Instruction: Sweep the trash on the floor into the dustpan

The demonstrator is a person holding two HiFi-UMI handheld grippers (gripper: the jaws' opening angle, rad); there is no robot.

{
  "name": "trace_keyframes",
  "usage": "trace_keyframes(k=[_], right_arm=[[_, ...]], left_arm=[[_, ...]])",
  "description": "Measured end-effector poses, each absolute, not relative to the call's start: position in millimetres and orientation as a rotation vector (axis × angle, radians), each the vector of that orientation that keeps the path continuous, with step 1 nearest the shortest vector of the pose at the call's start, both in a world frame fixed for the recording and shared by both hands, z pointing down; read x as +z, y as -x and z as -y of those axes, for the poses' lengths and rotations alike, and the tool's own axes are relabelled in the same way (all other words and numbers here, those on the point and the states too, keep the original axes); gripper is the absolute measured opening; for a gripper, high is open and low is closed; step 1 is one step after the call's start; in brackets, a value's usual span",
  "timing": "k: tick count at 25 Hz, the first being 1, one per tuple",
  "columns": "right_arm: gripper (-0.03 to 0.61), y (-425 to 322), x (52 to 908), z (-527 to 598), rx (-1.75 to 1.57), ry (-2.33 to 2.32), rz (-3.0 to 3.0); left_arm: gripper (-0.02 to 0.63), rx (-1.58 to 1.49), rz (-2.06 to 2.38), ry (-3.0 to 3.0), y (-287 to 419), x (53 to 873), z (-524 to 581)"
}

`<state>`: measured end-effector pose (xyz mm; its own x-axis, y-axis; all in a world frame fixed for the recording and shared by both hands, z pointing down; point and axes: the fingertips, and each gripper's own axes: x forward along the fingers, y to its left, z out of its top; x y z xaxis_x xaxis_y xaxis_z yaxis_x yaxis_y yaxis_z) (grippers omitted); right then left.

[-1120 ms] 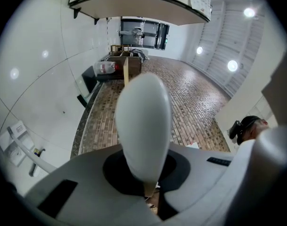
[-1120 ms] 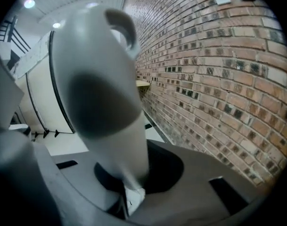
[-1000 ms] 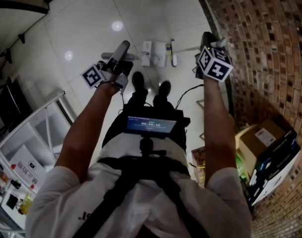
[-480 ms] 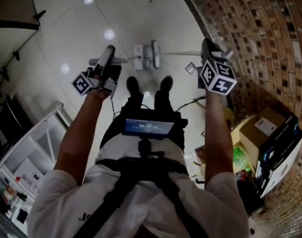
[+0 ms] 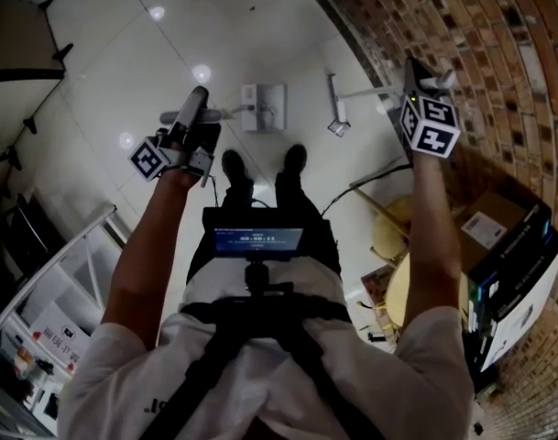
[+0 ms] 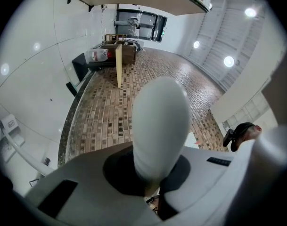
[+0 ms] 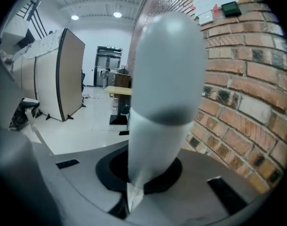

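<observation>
Left gripper (image 6: 150,182) jaws clamped on pan handle (image 6: 159,126); right gripper (image 7: 134,182) clamped on broom handle (image 7: 164,79). Dustpan (image 5: 263,106) lies ahead of left jaws, brush (image 5: 338,117) beside it, apart. Trash not discernible. Keep the pan lip flat and pull the brush toward it.

Two grippers: the left gripper (image 5: 191,119) and the right gripper (image 5: 416,79). Two marker cubes (image 5: 151,159), one on each. One dustpan (image 5: 262,106) just ahead of the left gripper; one broom (image 5: 338,117) beside the right gripper. Two shoes (image 5: 233,166) between the grippers. One cardboard box (image 5: 492,232) behind the right gripper.
</observation>
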<state>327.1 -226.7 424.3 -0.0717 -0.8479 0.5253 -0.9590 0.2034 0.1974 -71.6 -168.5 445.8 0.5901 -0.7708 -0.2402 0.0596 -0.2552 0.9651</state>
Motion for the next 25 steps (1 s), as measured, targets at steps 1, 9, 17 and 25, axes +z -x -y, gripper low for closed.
trace_keyframes(k=[1, 9, 17, 25], right_arm=[[0.0, -339, 429, 234, 0.25, -1.664, 1.936], [0.002, -379, 493, 262, 0.162, -1.544, 1.896], [0.023, -409, 516, 260, 0.562, -1.996, 1.811], [0.025, -376, 506, 279, 0.491, -1.875, 1.928]], left_arm=[[0.002, -0.878, 0.603, -1.652, 62, 446, 171], [0.002, -0.828, 0.65, -1.644, 14, 457, 180], [0.001, -0.824, 0.643, -1.593, 21, 464, 168], [0.001, -0.808, 0.633, -1.581, 20, 469, 160]])
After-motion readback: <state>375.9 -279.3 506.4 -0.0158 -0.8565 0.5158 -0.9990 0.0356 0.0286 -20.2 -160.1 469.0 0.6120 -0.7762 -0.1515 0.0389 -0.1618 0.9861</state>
